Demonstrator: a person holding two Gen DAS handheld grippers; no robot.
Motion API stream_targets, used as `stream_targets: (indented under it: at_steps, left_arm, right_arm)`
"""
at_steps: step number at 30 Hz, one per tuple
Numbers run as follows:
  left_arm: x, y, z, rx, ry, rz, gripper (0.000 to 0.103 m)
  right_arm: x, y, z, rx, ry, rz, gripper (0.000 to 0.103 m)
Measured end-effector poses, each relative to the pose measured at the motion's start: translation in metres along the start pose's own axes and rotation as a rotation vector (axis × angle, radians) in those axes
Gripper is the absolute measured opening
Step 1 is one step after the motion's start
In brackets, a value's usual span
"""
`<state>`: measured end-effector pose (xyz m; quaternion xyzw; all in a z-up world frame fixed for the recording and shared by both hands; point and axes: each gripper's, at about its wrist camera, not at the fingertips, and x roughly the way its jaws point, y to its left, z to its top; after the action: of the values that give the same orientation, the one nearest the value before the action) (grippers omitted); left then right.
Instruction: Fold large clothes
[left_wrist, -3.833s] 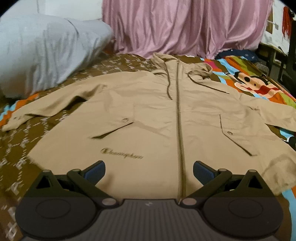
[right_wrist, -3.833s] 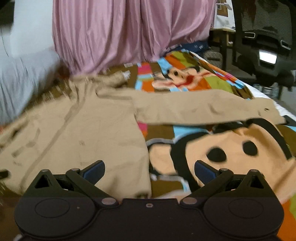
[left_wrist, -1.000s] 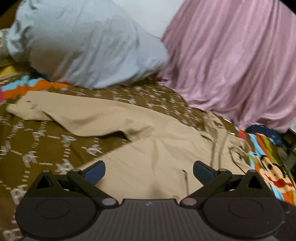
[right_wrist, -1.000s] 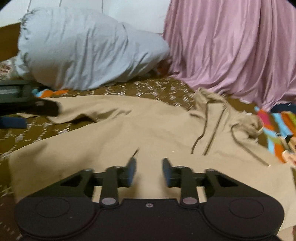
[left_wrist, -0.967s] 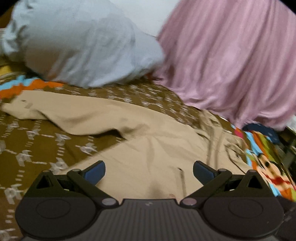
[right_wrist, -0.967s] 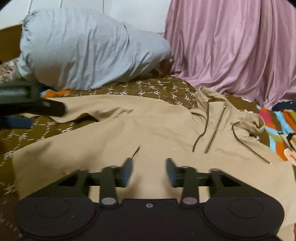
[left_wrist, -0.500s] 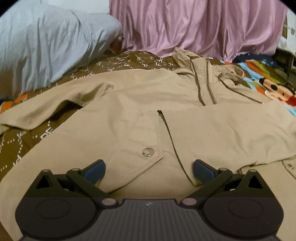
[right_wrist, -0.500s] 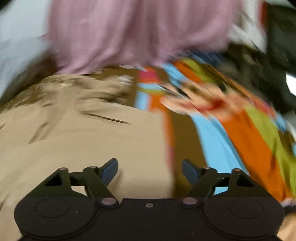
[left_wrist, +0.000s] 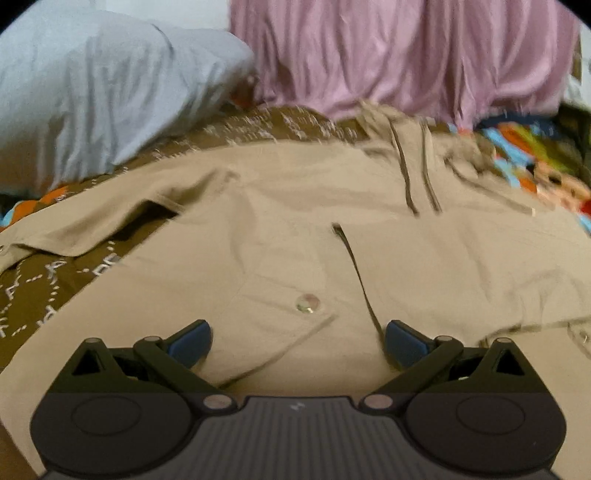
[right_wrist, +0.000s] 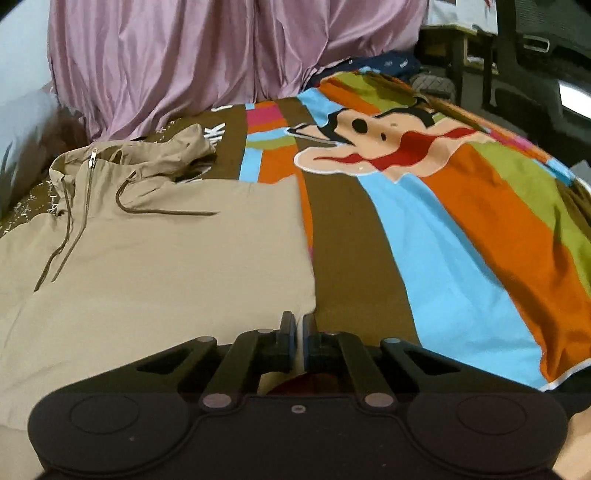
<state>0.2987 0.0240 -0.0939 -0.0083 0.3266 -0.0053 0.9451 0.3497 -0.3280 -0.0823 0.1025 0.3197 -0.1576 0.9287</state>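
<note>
**Right jaws at the jacket's right fold edge; left jaws wide over the front**

The right gripper has its jaws closing, nearly together, right at the near end of the jacket's right fold edge. Whether any cloth is pinched between them I cannot tell. From there the jacket spreads left and away, its long axis running along the zip toward the hood at the far end, by the pink curtain. Bare bedspread lies to the right. The left gripper hovers with jaws wide apart and empty over the jacket front, a pocket snap just beyond them; the unfolded left sleeve trails far left, so the left hand is likely the nearer one for it.
</note>
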Motion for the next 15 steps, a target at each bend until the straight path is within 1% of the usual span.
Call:
stream_targets:
  at_steps: [2, 3, 4, 5, 6, 8, 10, 11, 12, 14, 15]
  left_arm:
    - [-0.014, 0.014, 0.005, -0.059, -0.059, -0.025, 0.102]
    - [-0.020, 0.021, 0.011, -0.081, -0.074, -0.024, 0.102]
    - [-0.027, 0.029, 0.018, -0.101, -0.083, -0.012, 0.102]
    - [-0.033, 0.039, 0.025, -0.122, -0.087, 0.013, 0.102]
    - [-0.040, 0.053, 0.032, -0.142, -0.098, 0.046, 0.102]
    - [-0.056, 0.084, 0.040, -0.205, -0.106, 0.099, 0.102]
    - [-0.066, 0.128, 0.047, -0.307, -0.097, 0.140, 0.102]
    - [-0.066, 0.149, 0.050, -0.354, -0.080, 0.148, 0.102]
    - [-0.067, 0.173, 0.053, -0.399, -0.061, 0.155, 0.102]
    - [-0.063, 0.220, 0.057, -0.442, -0.020, 0.177, 0.102]
    - [-0.059, 0.243, 0.057, -0.450, -0.010, 0.190, 0.102]
  right_arm:
    - [-0.011, 0.000, 0.004, -0.004, -0.013, -0.002, 0.026]
    - [-0.021, 0.001, 0.005, -0.012, -0.020, 0.012, 0.028]
    - [-0.031, 0.003, 0.007, -0.029, -0.027, 0.038, 0.031]
    - [-0.043, 0.007, 0.007, -0.054, -0.033, 0.060, 0.040]
    - [-0.057, 0.012, 0.005, -0.081, -0.039, 0.080, 0.045]
    - [-0.086, 0.024, -0.002, -0.120, -0.057, 0.151, 0.071]
    - [-0.109, 0.035, -0.013, -0.127, -0.060, 0.232, 0.082]
    - [-0.119, 0.042, -0.020, -0.127, -0.057, 0.270, 0.087]
    - [-0.128, 0.048, -0.027, -0.129, -0.053, 0.308, 0.089]
    - [-0.144, 0.064, -0.045, -0.148, -0.046, 0.380, 0.097]
    - [-0.151, 0.072, -0.053, -0.163, -0.051, 0.401, 0.098]
